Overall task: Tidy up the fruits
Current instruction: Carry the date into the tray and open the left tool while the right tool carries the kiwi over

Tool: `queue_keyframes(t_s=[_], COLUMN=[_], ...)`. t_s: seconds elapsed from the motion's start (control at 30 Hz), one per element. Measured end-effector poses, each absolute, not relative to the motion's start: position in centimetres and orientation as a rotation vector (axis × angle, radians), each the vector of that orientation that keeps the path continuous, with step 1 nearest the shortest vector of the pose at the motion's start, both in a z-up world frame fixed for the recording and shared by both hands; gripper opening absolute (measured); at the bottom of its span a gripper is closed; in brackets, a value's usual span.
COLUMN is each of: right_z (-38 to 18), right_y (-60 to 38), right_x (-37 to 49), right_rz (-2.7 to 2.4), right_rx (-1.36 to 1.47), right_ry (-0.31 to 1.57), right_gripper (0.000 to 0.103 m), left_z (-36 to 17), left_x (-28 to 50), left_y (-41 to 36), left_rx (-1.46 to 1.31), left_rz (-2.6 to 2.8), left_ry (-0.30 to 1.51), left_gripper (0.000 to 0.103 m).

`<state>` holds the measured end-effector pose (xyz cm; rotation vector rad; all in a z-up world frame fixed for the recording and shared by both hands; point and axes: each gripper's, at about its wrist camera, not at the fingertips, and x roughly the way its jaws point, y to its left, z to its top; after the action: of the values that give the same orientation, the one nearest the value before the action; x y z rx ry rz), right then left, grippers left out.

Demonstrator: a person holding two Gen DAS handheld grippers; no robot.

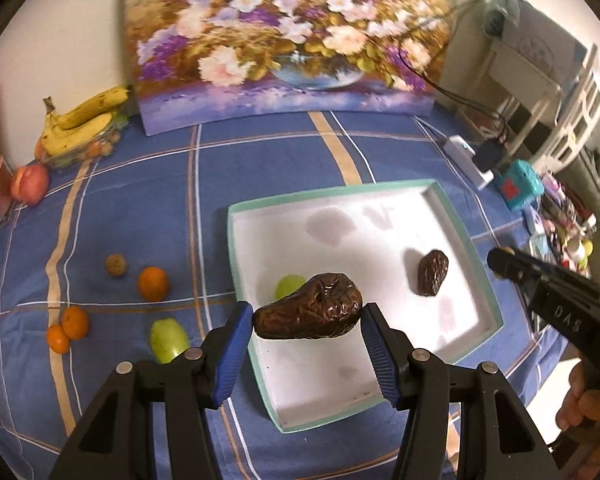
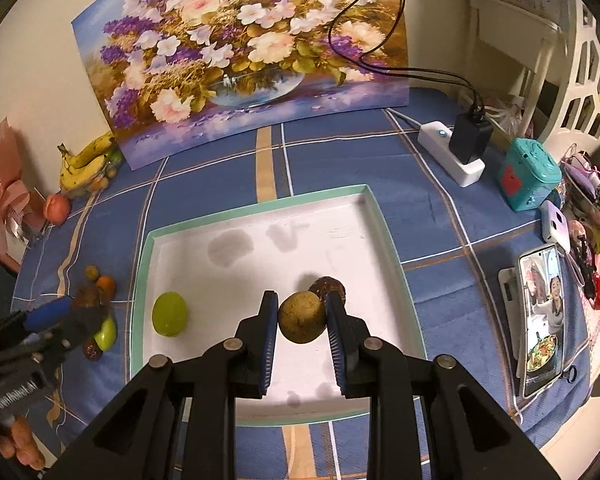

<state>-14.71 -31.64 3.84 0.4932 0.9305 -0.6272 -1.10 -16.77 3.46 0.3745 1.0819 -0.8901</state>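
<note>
A wrinkled brown fruit [image 1: 307, 307] is gripped by the left tongs [image 1: 306, 320] over the tray's [image 2: 396, 280] near edge. A round tan fruit [image 2: 302, 317] is pinched in the right tongs [image 2: 302, 320].

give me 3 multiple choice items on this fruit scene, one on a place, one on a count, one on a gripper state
1. Where does the bunch of bananas lie?
A. inside the tray
B. at the back left, beside the flower painting
C. beside the phone

2. How many fruits rest inside the white tray?
A. two
B. five
C. none

3. What does the right gripper do?
A. hangs wide open and empty
B. grips a banana
C. is shut on a round tan fruit

Key: 1 B, the bunch sits by the painting's left edge; 2 A, only a green fruit and a brown wrinkled one; 3 C, both pads press it.
</note>
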Motion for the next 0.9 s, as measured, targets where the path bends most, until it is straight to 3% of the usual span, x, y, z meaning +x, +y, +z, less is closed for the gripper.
queue_keyframes(t_s=[0.9], right_z=[-6.7], right_y=[-32.3], right_x=[-13.2], right_rz=[-0.573], right_rx=[0.617], right_ry=[1.258], right_gripper=[0.025], left_z=[-6.2], left_x=[-3.2], left_y=[-19.2], left_rx=[0.62], left_rz=[-0.821], left_ry=[1.272], left_gripper=[0.059])
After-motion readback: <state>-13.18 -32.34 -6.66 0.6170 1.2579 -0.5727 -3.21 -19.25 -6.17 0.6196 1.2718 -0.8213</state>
